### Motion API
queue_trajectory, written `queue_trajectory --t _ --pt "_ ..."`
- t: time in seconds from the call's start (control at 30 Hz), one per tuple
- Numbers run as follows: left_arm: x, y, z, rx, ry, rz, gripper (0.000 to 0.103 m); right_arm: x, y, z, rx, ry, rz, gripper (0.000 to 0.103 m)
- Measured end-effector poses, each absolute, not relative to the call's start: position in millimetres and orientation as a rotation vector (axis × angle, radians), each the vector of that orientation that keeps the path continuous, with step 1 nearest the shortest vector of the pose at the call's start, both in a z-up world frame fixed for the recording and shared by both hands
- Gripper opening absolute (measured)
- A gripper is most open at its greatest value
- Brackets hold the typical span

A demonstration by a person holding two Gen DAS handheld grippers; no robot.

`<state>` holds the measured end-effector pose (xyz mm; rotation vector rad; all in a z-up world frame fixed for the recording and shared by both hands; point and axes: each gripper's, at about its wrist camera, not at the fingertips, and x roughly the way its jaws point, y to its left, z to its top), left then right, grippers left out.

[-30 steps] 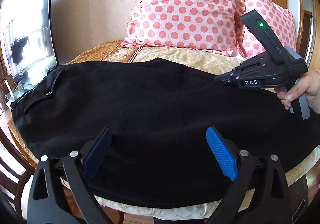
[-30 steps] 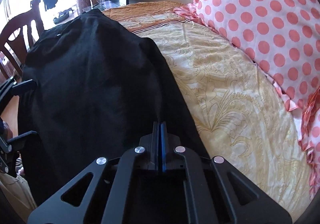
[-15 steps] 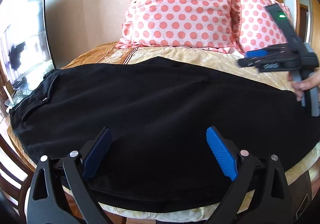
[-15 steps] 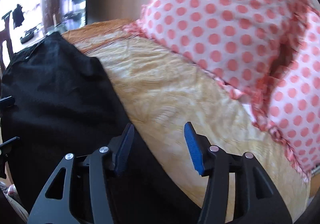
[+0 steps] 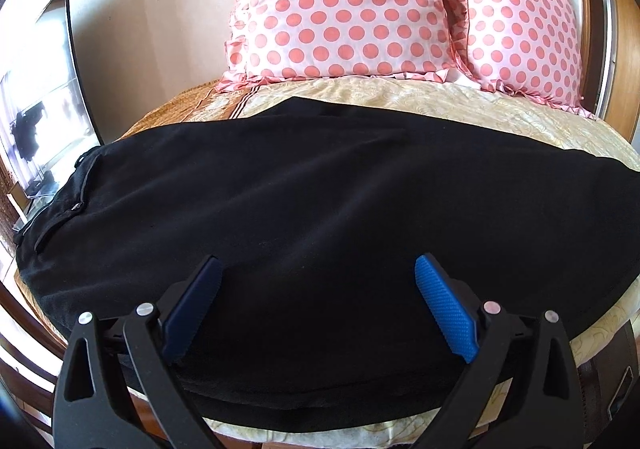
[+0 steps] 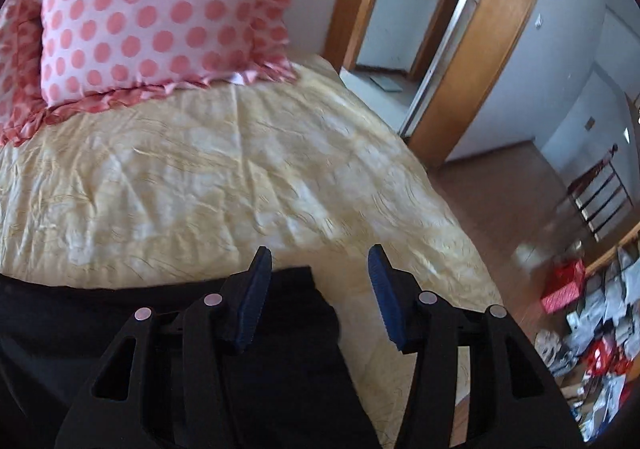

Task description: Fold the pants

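Black pants (image 5: 320, 209) lie flat across the yellow bedspread (image 5: 440, 101), waistband and pocket at the left, legs running off to the right. My left gripper (image 5: 316, 269) hovers over the near edge of the pants, jaws wide open with nothing between them. In the right wrist view the leg end of the pants (image 6: 48, 313) lies under my right gripper (image 6: 320, 261), which is open; its blue pads (image 6: 256, 289) stand apart over the cloth's corner and the bedspread (image 6: 200, 189), gripping nothing.
Two pink polka-dot pillows (image 5: 340, 5) lean against the wall at the bed's head. A dark screen (image 5: 44, 121) stands at the left. Right of the bed are a wooden door frame (image 6: 480, 49), bare floor, a chair (image 6: 600, 201) and scattered clutter (image 6: 592, 321).
My right gripper went from shut on the pants' far edge to open and swung right to the leg end, leaving the left wrist view. The left gripper barely moved.
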<state>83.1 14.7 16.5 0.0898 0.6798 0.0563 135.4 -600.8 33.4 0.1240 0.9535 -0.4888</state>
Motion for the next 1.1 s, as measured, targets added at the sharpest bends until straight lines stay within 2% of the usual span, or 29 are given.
queue_trajectory --t 0.17,0.27,0.33,0.37,0.43,0.6,0.67,0.7,0.73,0.8,0.97,1.1 --pt "84 12 17 0.093 0.688 0.055 0.098 123 -603 15 0.181 0.988 -0.430 0.053" --pt "85 9 17 0.104 0.692 0.049 0.098 114 -591 9 0.168 0.989 -0.377 0.048" --pt "85 7 17 0.108 0.692 0.048 0.098 111 -579 7 0.116 0.970 -0.341 0.022" --pt "86 7 17 0.108 0.692 0.047 0.098 111 -573 7 0.073 0.958 -0.356 0.022" --pt "87 6 18 0.109 0.695 0.043 0.098 114 -563 10 0.013 0.924 -0.361 0.010" --pt "90 3 17 0.115 0.697 0.041 0.098 129 -564 23 0.020 0.881 -0.365 0.008" --pt "90 4 17 0.114 0.697 0.041 0.098 135 -571 20 0.062 0.943 -0.347 0.009" --pt "90 4 17 0.111 0.696 0.042 0.098 136 -575 17 0.081 0.975 -0.351 0.013" --pt "90 4 17 0.110 0.696 0.042 0.098 136 -576 15 0.083 0.996 -0.356 0.034" --pt "91 3 17 0.114 0.698 0.043 0.098 134 -574 11 0.038 1.039 -0.372 0.058" --pt "93 3 17 0.118 0.701 0.041 0.098 113 -564 17 -0.074 1.066 -0.418 0.058" --pt "93 2 16 0.120 0.700 0.039 0.099 117 -564 37 -0.055 0.955 -0.435 0.058"
